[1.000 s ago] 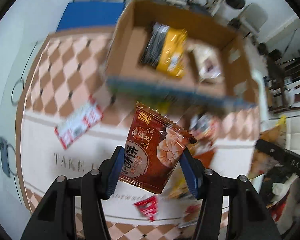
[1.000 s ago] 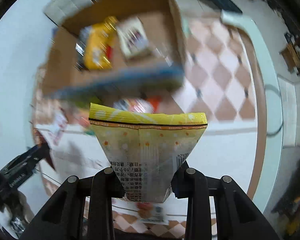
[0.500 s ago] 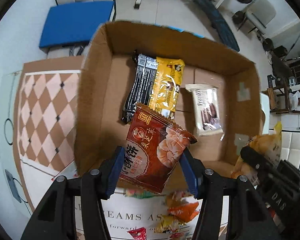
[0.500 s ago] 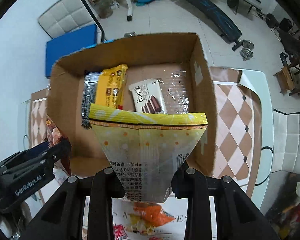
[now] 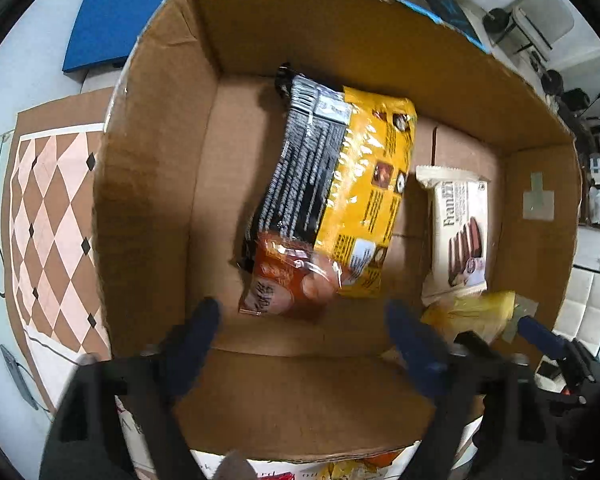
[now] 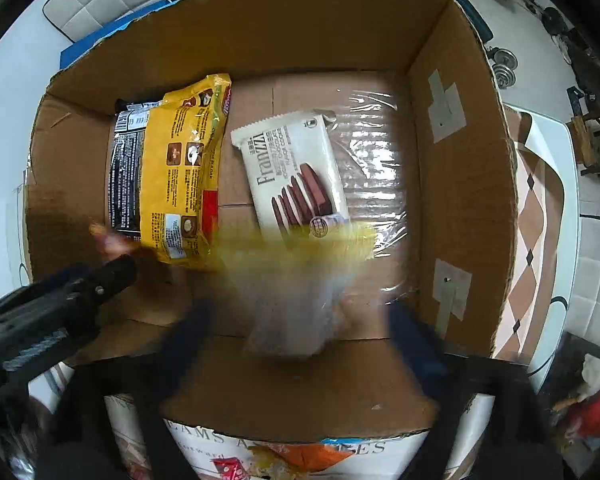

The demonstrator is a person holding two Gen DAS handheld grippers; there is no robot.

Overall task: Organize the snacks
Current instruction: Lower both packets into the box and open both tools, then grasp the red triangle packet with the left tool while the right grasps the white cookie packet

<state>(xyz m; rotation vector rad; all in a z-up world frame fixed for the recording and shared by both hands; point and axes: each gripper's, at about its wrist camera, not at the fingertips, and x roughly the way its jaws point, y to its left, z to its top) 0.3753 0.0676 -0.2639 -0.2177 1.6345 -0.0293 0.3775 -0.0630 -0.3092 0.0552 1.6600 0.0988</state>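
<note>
1. Left wrist view: the tiled mat [image 5: 56, 216] lies at the far left, outside the box [image 5: 148, 184], whose brown left wall rises just beside it.
2. Left gripper [image 5: 300, 344] points down over the near part of the box; its blue-padded jaws are opening and stand wide apart, touching nothing.
3. Between and just beyond the jaws, the red pack [image 5: 288, 280] is clear of both pads and blurred; its far end overlaps the black pack [image 5: 300, 160] and the yellow pack [image 5: 368, 184], which lie side by side on the box floor.
4. Right of these, apart from them, the white pack [image 5: 460, 232] lies flat near the right wall.
5. At the lower right, the pale bag [image 5: 472, 312] shows just in front of the white pack, with the right gripper [image 5: 536, 332] beside it.
6. Right wrist view: the left gripper [image 6: 60, 304] enters from the left, beside the near end of the yellow pack [image 6: 180, 176].
7. White pack [image 6: 296, 172] lies mid-floor, partly on a patch of clear film [image 6: 376, 184].
8. Right gripper [image 6: 300, 352] points down; its jaws are opening, spread wide. The pale bag [image 6: 292, 292] sits between them, heavily blurred, free of both pads, over the near floor of the box [image 6: 460, 168].
</note>
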